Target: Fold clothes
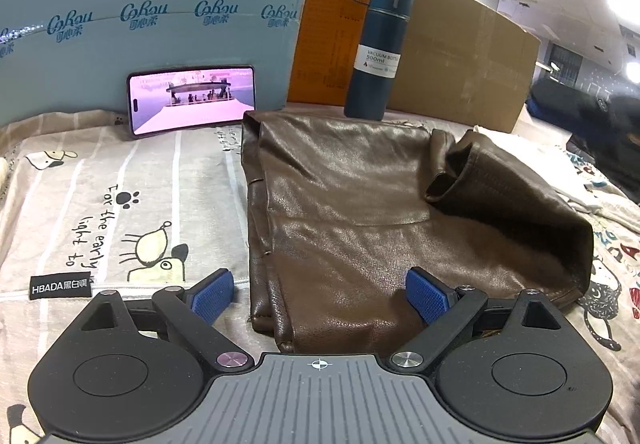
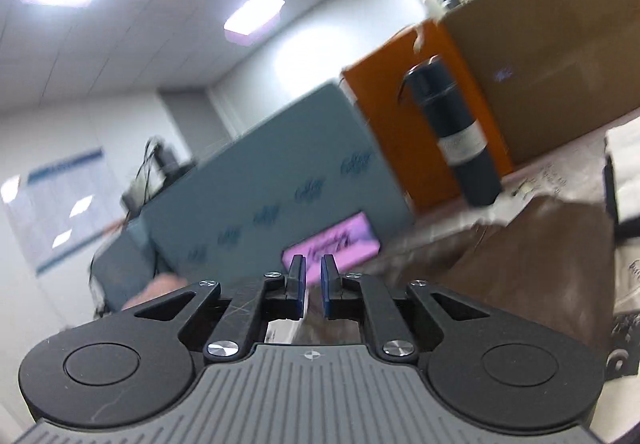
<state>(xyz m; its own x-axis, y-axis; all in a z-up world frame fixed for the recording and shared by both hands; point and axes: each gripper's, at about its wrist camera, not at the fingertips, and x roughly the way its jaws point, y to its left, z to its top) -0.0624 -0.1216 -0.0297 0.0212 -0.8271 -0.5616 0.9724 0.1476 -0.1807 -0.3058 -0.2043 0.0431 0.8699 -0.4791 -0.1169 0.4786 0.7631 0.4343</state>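
The brown leather garment (image 1: pixel 360 212) lies just ahead of the wide-open left hand-held gripper (image 1: pixel 320 294); the right hand-held gripper (image 2: pixel 313 284), nearly closed on nothing, is tilted upward.

I see a blue vacuum bottle (image 1: pixel 378 52) standing before cardboard boxes (image 1: pixel 464 56), and a phone (image 1: pixel 192 98) leaning on a teal box (image 1: pixel 152 4)
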